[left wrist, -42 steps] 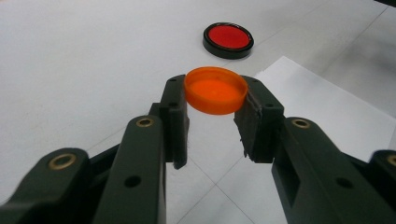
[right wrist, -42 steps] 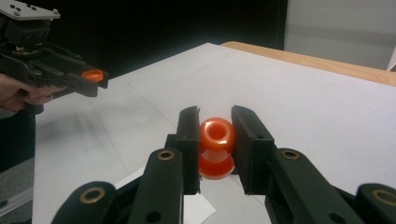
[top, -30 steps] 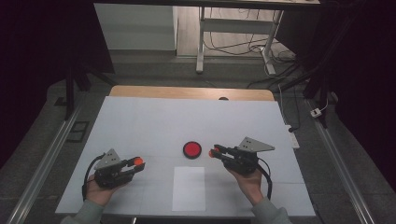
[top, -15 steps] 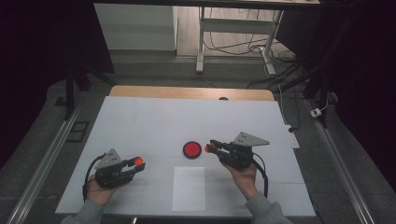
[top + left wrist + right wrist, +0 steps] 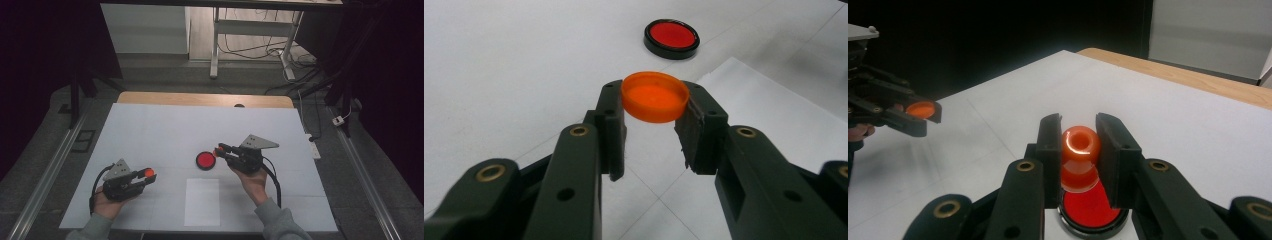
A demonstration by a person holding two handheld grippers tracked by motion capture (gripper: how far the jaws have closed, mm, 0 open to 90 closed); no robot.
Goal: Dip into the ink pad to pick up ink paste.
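Note:
My left gripper is shut on a shallow orange cap, held open side up just above the white table. In the high view this gripper is at the front left. My right gripper is shut on a small orange tube-like piece with a round hole at its end. It hovers over the near edge of a red disc in a black rim. In the high view the right gripper is just right of the disc. The disc lies flat ahead of the left gripper.
A white paper sheet lies flat at the front middle, between the two hands. The white table cover ends at a wooden strip along the far edge. Dark floor and metal rails flank the table.
My right gripper has moved left and a little farther away with the orange piece, up to the red disc. The left gripper has stayed put.

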